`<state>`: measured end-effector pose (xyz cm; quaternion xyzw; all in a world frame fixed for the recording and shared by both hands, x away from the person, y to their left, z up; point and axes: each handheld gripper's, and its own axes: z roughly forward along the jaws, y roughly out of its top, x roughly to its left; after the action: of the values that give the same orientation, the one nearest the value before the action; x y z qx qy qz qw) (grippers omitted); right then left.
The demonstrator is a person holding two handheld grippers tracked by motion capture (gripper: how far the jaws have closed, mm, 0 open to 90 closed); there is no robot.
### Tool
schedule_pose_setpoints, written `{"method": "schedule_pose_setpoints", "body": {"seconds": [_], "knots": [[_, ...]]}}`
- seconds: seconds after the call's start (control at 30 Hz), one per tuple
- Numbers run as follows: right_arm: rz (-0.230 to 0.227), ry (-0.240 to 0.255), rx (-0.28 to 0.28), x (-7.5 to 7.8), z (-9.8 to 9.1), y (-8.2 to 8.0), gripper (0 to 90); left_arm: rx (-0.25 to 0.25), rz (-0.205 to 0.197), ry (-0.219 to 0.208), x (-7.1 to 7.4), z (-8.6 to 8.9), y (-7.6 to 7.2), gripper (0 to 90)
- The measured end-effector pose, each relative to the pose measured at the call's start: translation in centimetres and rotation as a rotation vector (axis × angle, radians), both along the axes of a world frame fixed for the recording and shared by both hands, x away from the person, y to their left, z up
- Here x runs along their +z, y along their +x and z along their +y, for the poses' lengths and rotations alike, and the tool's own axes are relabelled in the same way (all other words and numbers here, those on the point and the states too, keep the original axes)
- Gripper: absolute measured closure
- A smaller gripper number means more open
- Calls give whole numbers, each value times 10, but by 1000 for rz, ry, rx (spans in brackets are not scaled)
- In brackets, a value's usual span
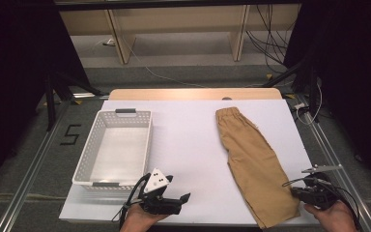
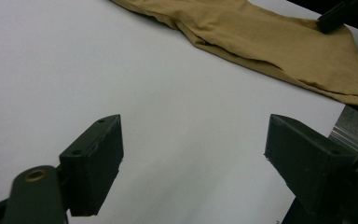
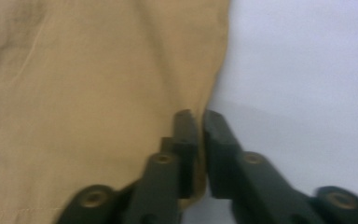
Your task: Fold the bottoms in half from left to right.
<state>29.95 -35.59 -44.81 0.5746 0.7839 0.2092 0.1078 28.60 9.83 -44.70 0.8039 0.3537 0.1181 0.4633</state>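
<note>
Tan shorts (image 3: 88, 84) flat on white table (image 1: 188, 145); soft, light, floppy. Right gripper (image 3: 199, 116) jaws nearly together, pinching hem edge lying between them. Left gripper (image 2: 193, 154) jaws spread wide, empty; shorts well beyond them. Best pinched at hem or waistband.

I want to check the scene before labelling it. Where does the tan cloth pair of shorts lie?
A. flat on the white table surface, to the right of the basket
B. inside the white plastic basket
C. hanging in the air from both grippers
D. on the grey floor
A: the tan cloth pair of shorts lies spread on the white table surface, apart from the white plastic basket at its left.
</note>
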Motion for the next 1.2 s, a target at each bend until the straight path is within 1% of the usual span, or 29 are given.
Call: {"method": "schedule_pose_setpoints", "body": {"seconds": [0.07, 0.1, 0.13, 0.17, 0.2, 0.27, 0.3, 0.37, 0.4, 0.43, 0.5, 0.53, 0.63, 0.7, 0.83, 0.9, 1.03, 1.2], "knots": [[-12, 14, -2, 1, 0, 0, 702, -1, 1, 3, 0, 0, 0, 193], [-30, 35, -6, 3, 0, 0, 621, -1, 0, 2, 0, 0, -1, 193], [-50, 49, -10, 6, 1, 0, 572, -1, -2, 1, 0, 0, -1, 193], [-69, 56, -13, 9, 2, 0, 546, -1, -1, -1, 0, 0, 0, 193], [-106, 71, -14, 13, 4, 0, 497, 0, 0, -3, 0, 0, 0, 193], [-159, 106, 4, 18, 9, -1, 449, 0, -1, 0, 0, 0, 0, 193], [-196, 127, 13, 20, 14, -1, 431, 0, -1, 0, 0, 0, 0, 193], [-231, 151, 43, 23, 22, 0, 391, 0, -1, -5, 0, 0, 0, 193], [-237, 161, 45, 24, 26, 0, 379, 0, 0, -4, 0, 0, 0, 193], [-255, 171, 57, 24, 30, 1, 355, -1, 0, -2, 0, 0, 0, 193], [-259, 184, 82, 25, 39, 3, 313, -4, -1, -2, 0, 0, 0, 193], [-265, 184, 95, 25, 44, 4, 299, -3, -1, -4, 0, 0, 0, 192], [-255, 186, 131, 24, 59, 8, 271, -4, 1, 0, -1, 0, 0, 191], [-265, 180, 155, 23, 69, 10, 272, -3, 1, -4, -1, -1, 1, 191], [-261, 187, 190, 23, 87, 13, 254, -5, 2, -2, -1, -1, 1, 190], [-251, 196, 214, 22, 95, 15, 253, -5, 2, -3, -1, -1, 1, 190], [-236, 184, 245, 18, 110, 20, 255, -7, 2, -4, 0, 0, 0, 188], [-232, 161, 279, 15, 126, 25, 261, -5, -1, -9, 0, 0, 0, 188]]}}
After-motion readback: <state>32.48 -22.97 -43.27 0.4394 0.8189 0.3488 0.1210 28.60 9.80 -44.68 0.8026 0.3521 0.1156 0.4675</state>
